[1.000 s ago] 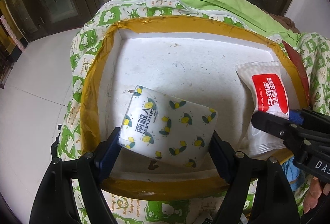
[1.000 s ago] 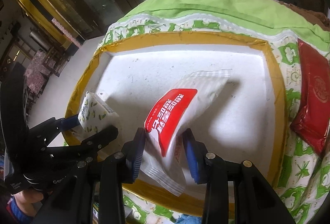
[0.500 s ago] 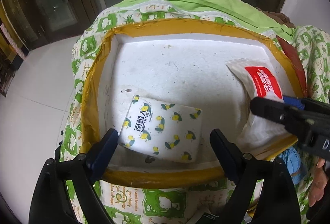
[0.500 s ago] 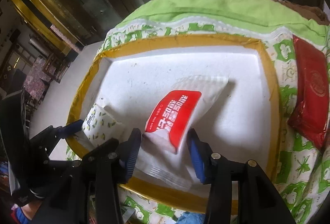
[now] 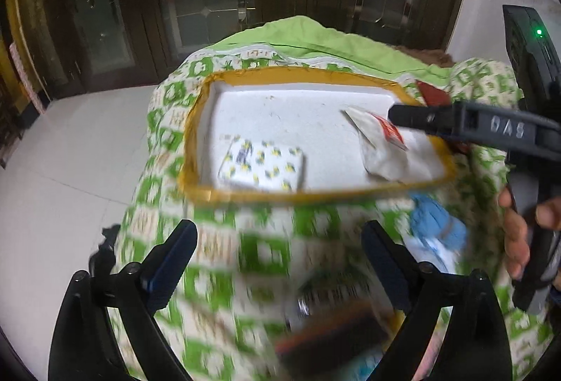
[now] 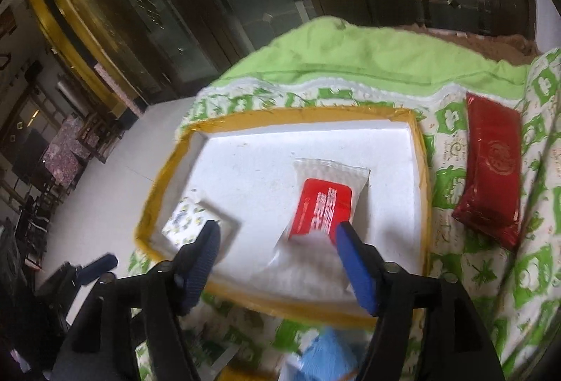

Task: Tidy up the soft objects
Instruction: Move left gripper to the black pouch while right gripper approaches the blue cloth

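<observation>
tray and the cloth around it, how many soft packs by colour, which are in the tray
White pack with lemon print, in the tray: 1
White pack with red label, in the tray: 1
Dark red pack, on the green patterned cloth beside the tray: 1
Blue item, blurred, on the cloth in front of the tray: 1
Total: 4, of which 2 in the tray

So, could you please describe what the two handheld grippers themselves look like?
The left gripper and right gripper are black, angular frames with round bolt heads; each finger ends in a ribbed blue pad. The right one's side bears raised "DAS" lettering and a green indicator light.
</observation>
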